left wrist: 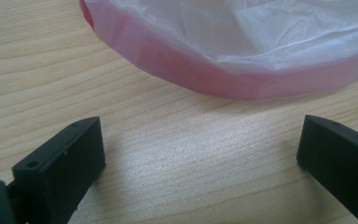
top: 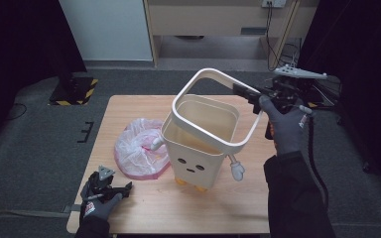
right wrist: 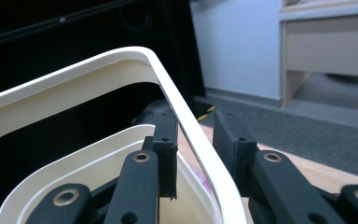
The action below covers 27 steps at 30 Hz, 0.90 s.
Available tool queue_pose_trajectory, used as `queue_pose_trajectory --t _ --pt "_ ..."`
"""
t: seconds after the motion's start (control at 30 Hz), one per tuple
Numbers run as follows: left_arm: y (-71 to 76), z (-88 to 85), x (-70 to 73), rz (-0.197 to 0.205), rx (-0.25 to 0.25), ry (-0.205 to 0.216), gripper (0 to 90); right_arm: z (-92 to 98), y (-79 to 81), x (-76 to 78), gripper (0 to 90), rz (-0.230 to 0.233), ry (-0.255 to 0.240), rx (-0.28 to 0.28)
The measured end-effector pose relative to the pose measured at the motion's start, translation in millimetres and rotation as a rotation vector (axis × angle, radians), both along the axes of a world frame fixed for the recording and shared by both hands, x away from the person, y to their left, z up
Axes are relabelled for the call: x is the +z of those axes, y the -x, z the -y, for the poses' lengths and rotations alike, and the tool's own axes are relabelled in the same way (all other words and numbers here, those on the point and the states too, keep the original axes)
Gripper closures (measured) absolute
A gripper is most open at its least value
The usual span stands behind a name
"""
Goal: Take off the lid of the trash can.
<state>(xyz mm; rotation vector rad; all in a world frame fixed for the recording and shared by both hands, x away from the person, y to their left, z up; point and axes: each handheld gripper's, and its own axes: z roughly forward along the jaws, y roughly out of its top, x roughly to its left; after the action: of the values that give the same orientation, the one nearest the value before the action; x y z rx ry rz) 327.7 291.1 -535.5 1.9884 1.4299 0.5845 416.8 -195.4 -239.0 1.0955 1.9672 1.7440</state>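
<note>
High view: right gripper (top: 245,92) lifted above table's right side, jaws narrowed onto white rim ring (top: 213,109), ring raised, tilted above cream bin (top: 198,148). Bin interior looks empty. Left gripper (top: 124,187) resting on table (top: 144,208), jaws wide apart, holding nothing, near pink-white bag (top: 139,146) beside bin.

The bin (top: 198,148) hides the near edge of the pink bag (top: 139,148). In the left gripper view the bag runs off the top and right edges. In the right gripper view the white ring (right wrist: 186,121) is cut off at left and bottom, and it cannot be told whether the right gripper (right wrist: 193,144) presses it.
</note>
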Motion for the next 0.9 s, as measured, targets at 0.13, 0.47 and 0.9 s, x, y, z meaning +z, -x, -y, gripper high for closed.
queue_pose_trajectory --t 0.13,0.47,0.9 --pt "-0.1 0.2 0.0 0.000 0.001 -0.001 0.0 17.5 10.1 0.4 71.2 0.026 -0.004 -0.053" --pt "0.1 0.5 0.1 -0.001 0.002 -0.003 0.0 68.8 33.3 -1.6 71.1 0.088 -0.021 -0.186" --pt "0.0 0.6 0.1 -0.001 0.003 -0.003 0.0 117.9 47.8 -24.8 71.2 0.101 -0.025 -0.329"
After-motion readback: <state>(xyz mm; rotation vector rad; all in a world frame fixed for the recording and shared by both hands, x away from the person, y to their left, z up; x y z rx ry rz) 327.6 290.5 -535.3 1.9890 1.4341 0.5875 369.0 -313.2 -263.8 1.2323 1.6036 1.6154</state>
